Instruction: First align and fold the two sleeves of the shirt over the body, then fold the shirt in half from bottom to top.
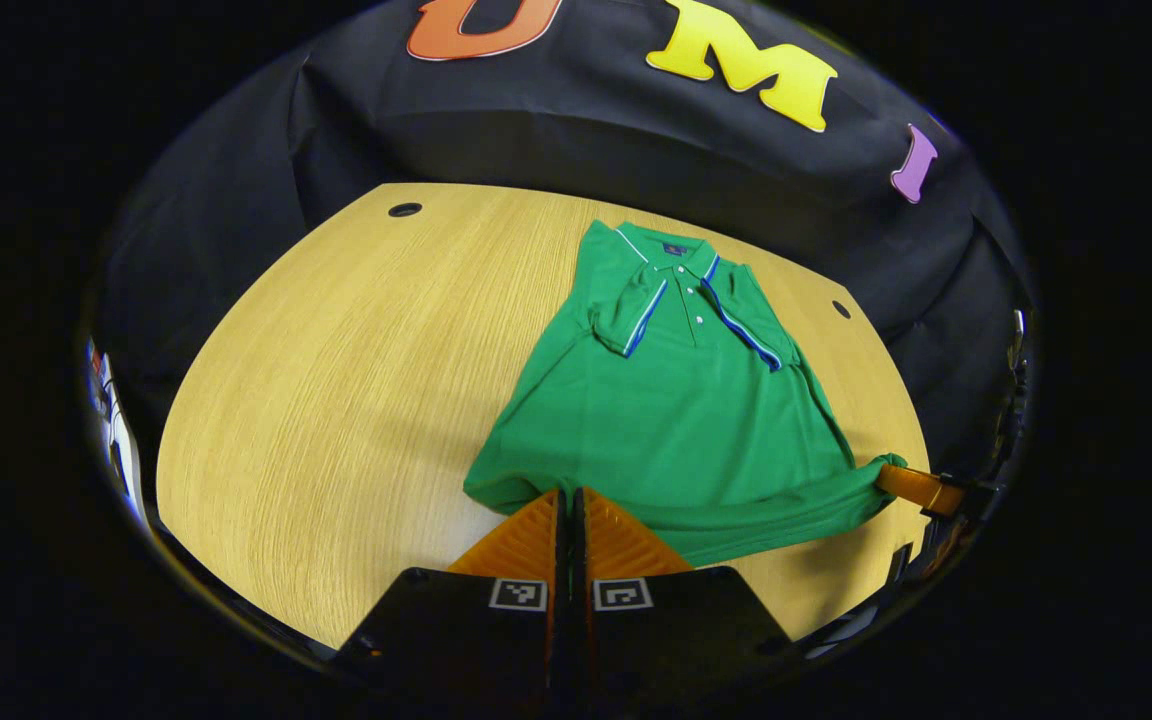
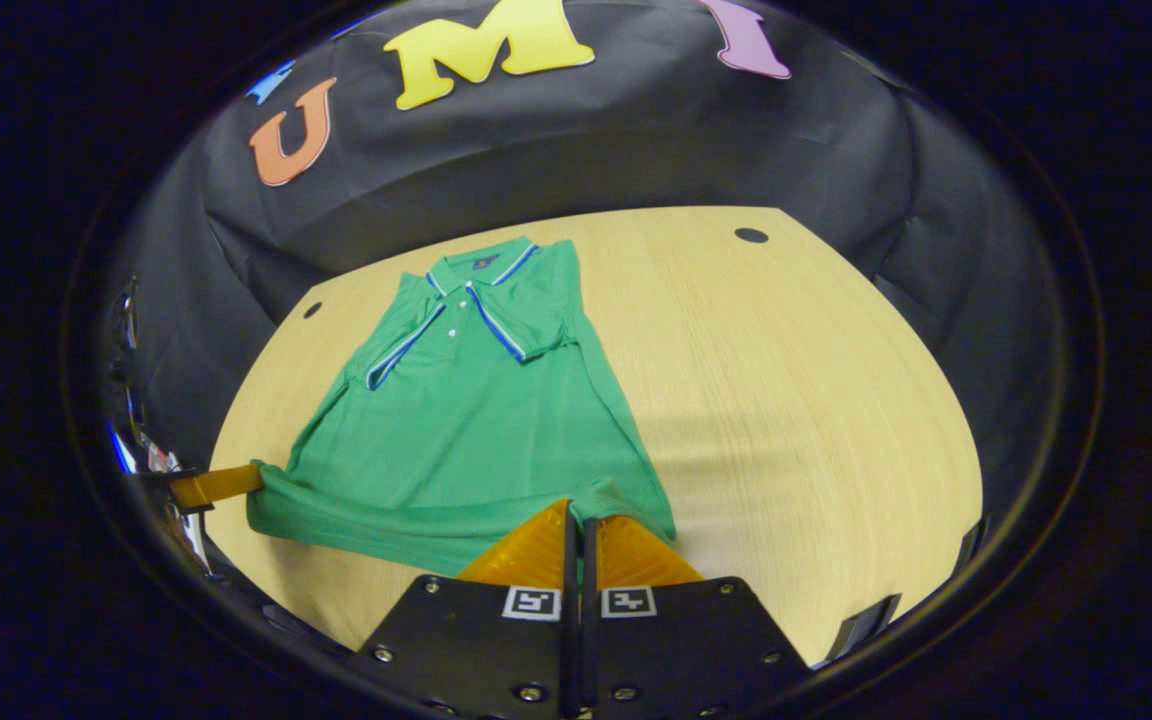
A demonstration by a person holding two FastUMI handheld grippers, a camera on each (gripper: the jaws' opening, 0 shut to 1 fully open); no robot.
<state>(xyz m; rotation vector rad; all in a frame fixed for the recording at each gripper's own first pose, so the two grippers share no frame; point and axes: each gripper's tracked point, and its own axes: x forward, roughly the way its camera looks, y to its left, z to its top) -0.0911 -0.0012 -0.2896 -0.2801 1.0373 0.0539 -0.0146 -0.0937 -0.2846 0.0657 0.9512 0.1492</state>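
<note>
A green polo shirt [image 1: 676, 420] lies face up on the wooden table [image 1: 336, 380], collar toward the far wall. Both short sleeves [image 1: 626, 310] are folded in over the chest. My left gripper [image 1: 569, 497] is shut on one bottom hem corner, which is bunched at its tips. In the right gripper view the shirt [image 2: 466, 420] spreads ahead, and my right gripper [image 2: 576, 512] is shut on the other hem corner. Each view also shows the other gripper pinching its corner: the right gripper [image 1: 911, 487] and the left gripper [image 2: 216, 485]. The hem between them is slightly raised and wrinkled.
The table has small round cable holes [image 1: 404, 209] [image 2: 751, 235] near its far corners. Bare wood [image 2: 786, 380] stretches beside the shirt. The black booth wall [image 1: 536, 140] rises just behind the collar.
</note>
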